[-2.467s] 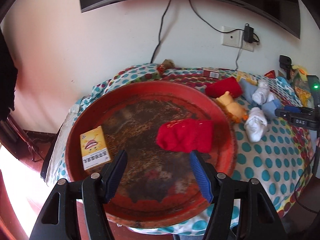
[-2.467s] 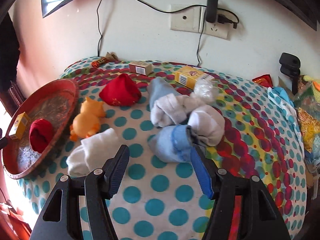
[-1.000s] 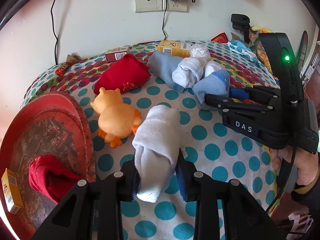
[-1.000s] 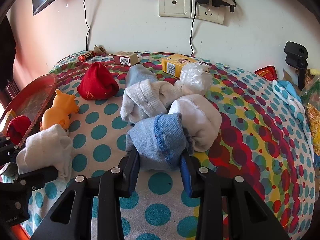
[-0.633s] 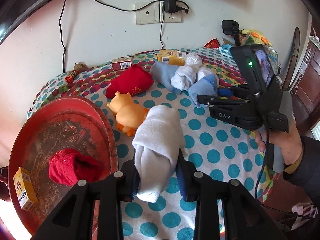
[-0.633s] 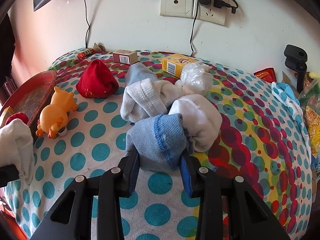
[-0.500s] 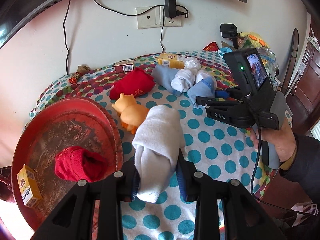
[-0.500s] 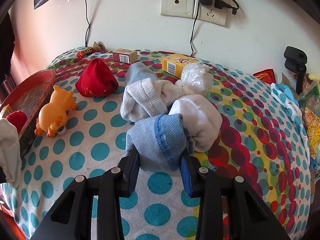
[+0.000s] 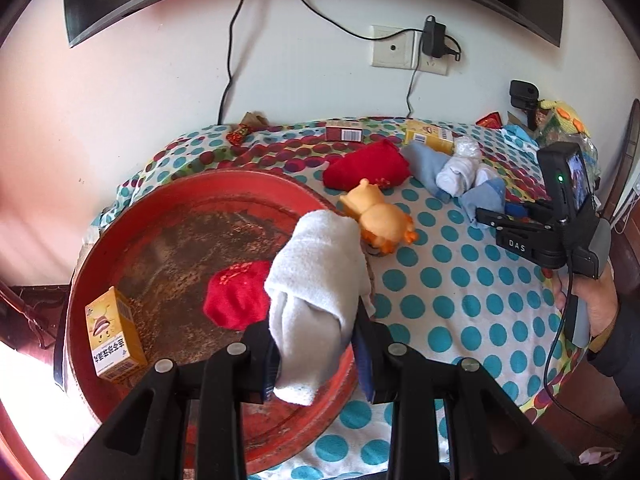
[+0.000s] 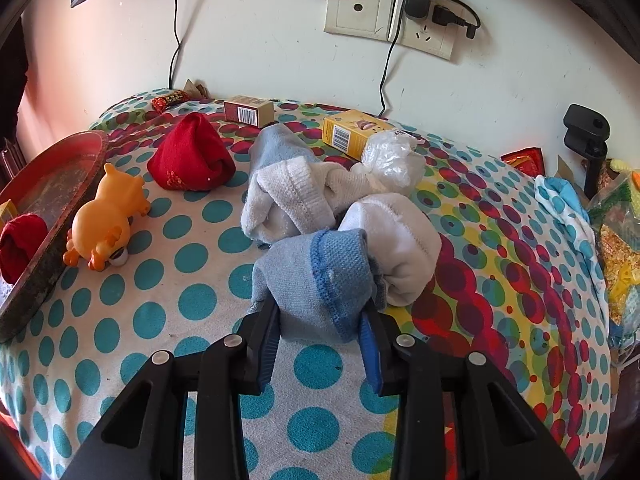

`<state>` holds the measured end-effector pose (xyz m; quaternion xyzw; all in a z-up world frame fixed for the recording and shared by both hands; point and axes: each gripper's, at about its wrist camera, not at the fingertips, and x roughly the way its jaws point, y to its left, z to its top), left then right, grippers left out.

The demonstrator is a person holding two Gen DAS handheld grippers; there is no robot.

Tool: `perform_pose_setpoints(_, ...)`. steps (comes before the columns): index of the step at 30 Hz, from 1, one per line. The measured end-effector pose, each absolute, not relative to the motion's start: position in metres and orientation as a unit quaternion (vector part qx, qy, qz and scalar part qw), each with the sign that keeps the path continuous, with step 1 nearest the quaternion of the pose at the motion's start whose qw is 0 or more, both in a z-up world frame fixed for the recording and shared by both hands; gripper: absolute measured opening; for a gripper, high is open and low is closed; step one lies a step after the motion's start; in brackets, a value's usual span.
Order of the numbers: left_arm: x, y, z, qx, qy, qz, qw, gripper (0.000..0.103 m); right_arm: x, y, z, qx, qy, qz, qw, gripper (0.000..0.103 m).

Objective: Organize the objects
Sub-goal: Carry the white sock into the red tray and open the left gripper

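The left claw [image 9: 316, 356] points steeply down, its jaws clamped on a white sock [image 9: 318, 284]. The right claw [image 10: 320, 344] points down too, jaws squeezing a blue sock [image 10: 316, 284]. A hand [image 9: 592, 300] grips the right claw's handle at the far right.

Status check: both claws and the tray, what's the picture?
Left claw shut on white sock, lifted over red tray. Right claw shut on blue sock, on the tablecloth. Tray holds red sock and yellow box; drop spot open.
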<state>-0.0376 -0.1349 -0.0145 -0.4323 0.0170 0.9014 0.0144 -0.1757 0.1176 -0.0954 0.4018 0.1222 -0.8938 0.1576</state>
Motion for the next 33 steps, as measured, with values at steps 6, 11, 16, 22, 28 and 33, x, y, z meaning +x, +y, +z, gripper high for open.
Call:
perform_pose_setpoints(6, -0.037, -0.165, -0.011, -0.426, 0.001, 0.904, -0.021, 0.032, -0.176, 0.119, -0.094, 0.4, 0.123, -0.896, 0.148, 0.032)
perform_pose_setpoints(11, -0.04, -0.188, -0.017, -0.431, -0.007, 0.901, -0.047, 0.032, -0.177, 0.117, -0.095, 0.4, 0.127, -0.896, 0.145, 0.032)
perform_pose_setpoints(16, -0.045, -0.214, -0.028, -0.44, -0.029, 0.895, -0.069, 0.032, -0.176, 0.115, -0.096, 0.4, 0.132, -0.896, 0.142, 0.032)
perform_pose_setpoints(22, -0.064, -0.242, -0.034, -0.443, -0.017, 0.892, -0.088, 0.032, -0.177, 0.115, -0.096, 0.401, 0.131, -0.895, 0.144, 0.032)
perform_pose_setpoints(28, -0.092, -0.283, -0.037, -0.457, -0.038, 0.883, -0.101, 0.032, -0.177, 0.115, -0.097, 0.402, 0.13, -0.895, 0.144, 0.033)
perform_pose_setpoints(33, -0.107, -0.314, -0.044, -0.473, -0.049, 0.87, -0.128, 0.032, -0.177, 0.115, -0.097, 0.402, 0.131, -0.895, 0.144, 0.033)
